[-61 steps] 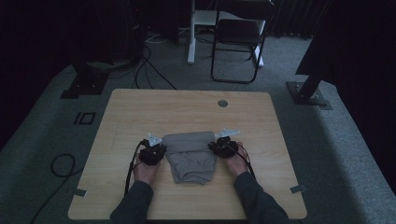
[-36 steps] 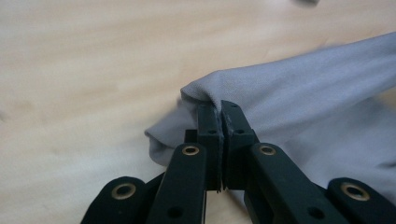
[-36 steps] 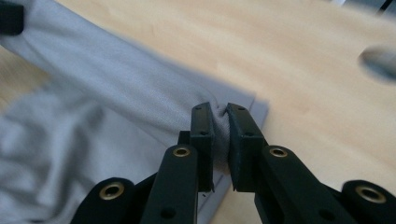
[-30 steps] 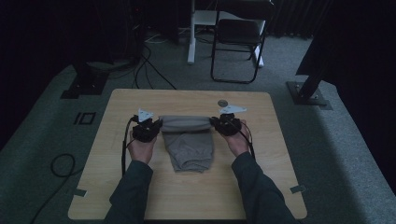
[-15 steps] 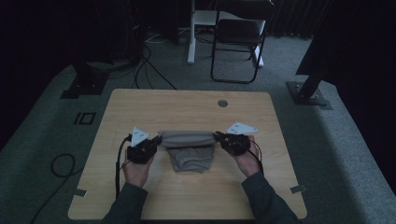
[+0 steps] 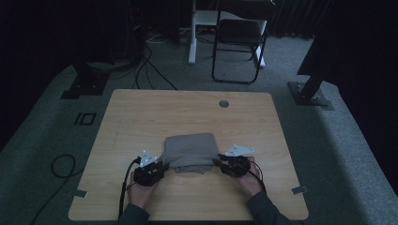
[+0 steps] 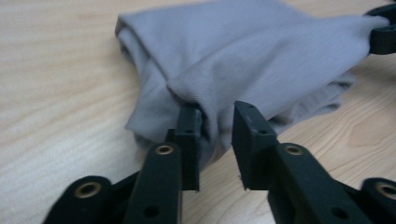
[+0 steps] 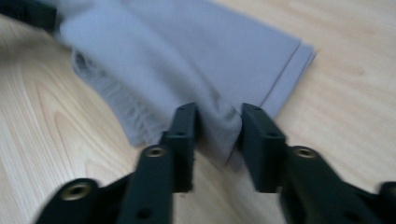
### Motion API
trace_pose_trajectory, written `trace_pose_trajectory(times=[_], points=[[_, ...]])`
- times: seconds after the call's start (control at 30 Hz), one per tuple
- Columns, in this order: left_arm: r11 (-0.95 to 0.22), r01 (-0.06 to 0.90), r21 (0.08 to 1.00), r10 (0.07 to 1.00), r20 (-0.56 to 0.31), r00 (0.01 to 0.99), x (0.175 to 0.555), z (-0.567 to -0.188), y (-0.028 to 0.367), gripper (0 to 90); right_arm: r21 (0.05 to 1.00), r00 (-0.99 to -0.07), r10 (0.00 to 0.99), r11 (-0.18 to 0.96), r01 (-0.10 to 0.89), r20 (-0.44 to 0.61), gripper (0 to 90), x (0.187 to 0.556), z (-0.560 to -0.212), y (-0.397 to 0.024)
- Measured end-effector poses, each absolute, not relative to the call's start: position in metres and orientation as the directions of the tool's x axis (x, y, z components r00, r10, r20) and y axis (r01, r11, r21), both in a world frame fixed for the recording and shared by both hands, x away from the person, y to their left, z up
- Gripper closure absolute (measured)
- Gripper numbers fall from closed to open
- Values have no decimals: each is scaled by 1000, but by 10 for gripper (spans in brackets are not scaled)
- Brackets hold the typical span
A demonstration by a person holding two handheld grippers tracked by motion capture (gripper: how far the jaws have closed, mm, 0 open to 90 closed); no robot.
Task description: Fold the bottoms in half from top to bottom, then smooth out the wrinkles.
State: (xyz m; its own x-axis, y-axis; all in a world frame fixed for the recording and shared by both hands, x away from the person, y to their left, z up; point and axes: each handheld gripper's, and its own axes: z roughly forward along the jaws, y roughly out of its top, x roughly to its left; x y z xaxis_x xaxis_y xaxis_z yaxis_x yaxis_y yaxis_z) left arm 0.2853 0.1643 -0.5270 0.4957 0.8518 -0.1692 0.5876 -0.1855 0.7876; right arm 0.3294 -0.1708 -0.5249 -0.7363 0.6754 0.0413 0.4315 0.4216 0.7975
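Observation:
A grey cloth (image 6: pixel 190 149) lies folded on the wooden table (image 6: pixel 155 112), nearer the front edge. My left gripper (image 6: pixel 162 165) is at its near left corner and my right gripper (image 6: pixel 219 161) at its near right corner, both low on the table. In the left gripper view the jaws (image 7: pixel 217 121) have just been opening; the cloth's corner (image 7: pixel 243 51) still lies between them with a gap beside it. In the right gripper view the jaws (image 8: pixel 218 123) have also just been opening, with a loose fold of cloth (image 8: pixel 187 51) between them.
A round grommet (image 6: pixel 224 103) sits near the table's far edge. Beyond the table stand a folding chair (image 6: pixel 239 37) and a white post. Stand bases (image 6: pixel 309 93) and cables (image 6: pixel 61 164) lie on the grey floor around it.
Both hands came toward the table's front edge and down, drawing the cloth's top layer over into a fold. Both pairs of jaws have parted from the corners they held.

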Motion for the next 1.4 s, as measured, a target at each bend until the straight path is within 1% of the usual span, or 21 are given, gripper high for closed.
trace_pose_trajectory(times=[0.07,0.13,0.27,0.37,0.53,0.7,0.97,1.2,1.33,1.4], points=[[-168,564,808,856,-165,491,286,-516,167,678,815,-733,677,390,428,61,594,332,-516,-173],[-158,541,826,859,-156,489,291,-504,169,661,827,-725,686,373,420,59,588,338,-505,-174],[-153,508,848,865,-133,484,305,-483,168,655,822,-704,707,363,439,64,588,351,-494,-167],[-163,498,852,862,-123,492,313,-475,163,652,815,-703,708,369,447,66,588,358,-494,-158],[-212,527,823,859,-101,502,328,-483,153,644,801,-708,702,384,460,70,588,361,-499,-146],[-220,566,795,859,-117,499,336,-495,147,643,790,-714,698,406,460,57,588,361,-503,-140],[-228,606,762,862,-131,489,349,-504,146,642,773,-690,722,404,489,59,598,372,-503,-138],[-240,620,747,853,-143,502,347,-510,141,642,756,-696,716,423,500,59,598,374,-509,-135],[-223,628,746,845,-173,507,339,-512,139,643,749,-708,704,438,496,57,597,368,-512,-133],[-231,627,744,840,-173,514,334,-514,137,643,747,-714,698,446,494,56,595,365,-514,-132]])
